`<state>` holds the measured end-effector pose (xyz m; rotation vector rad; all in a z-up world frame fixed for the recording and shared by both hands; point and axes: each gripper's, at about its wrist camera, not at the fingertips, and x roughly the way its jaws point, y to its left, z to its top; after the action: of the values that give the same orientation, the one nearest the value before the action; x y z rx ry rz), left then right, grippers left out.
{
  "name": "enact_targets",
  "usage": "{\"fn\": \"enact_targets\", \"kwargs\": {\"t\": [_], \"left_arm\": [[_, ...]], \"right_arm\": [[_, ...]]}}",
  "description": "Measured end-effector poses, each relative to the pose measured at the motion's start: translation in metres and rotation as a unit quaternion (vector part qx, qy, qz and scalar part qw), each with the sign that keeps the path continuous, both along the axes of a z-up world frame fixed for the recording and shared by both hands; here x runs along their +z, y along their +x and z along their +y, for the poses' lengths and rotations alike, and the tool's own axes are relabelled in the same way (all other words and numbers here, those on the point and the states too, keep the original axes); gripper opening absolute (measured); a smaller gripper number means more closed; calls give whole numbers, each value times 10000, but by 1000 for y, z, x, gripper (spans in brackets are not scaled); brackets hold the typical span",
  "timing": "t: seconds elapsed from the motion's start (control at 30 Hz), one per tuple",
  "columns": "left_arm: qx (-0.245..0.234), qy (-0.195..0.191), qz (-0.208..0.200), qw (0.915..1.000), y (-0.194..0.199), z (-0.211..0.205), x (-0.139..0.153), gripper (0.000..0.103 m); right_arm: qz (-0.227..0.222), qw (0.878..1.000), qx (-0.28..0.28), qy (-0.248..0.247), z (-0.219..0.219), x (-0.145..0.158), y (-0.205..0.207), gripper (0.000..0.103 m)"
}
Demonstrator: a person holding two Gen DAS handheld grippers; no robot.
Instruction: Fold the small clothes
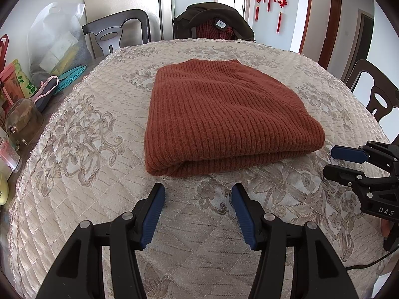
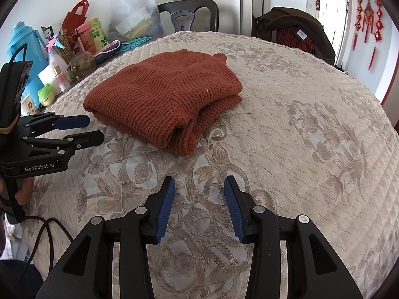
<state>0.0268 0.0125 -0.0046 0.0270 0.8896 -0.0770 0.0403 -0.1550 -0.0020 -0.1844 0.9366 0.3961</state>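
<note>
Left wrist view: a rust-orange knit sweater [image 1: 224, 117] lies folded on a cream quilted tablecloth [image 1: 82, 149]. The left gripper [image 1: 198, 196] hovers just before its near edge, jaws apart, holding nothing.

Right wrist view: the right gripper [image 2: 199, 189] hangs short of the sweater [image 2: 164, 94], jaws likewise apart, gripping nothing.

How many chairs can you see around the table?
3. One empty chair at the far left, one chair with a dark jacket at the far side, one chair at the right edge. Others may be hidden.
</note>
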Motion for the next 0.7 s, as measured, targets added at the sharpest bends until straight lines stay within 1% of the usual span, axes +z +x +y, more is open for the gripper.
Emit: {"fn": "enact_targets", "kwargs": {"t": [0.7], "left_arm": [[26, 35, -1, 10000, -1, -2, 0, 60]], "right_arm": [[2, 10000, 0, 2, 0, 0, 0, 42]]}}
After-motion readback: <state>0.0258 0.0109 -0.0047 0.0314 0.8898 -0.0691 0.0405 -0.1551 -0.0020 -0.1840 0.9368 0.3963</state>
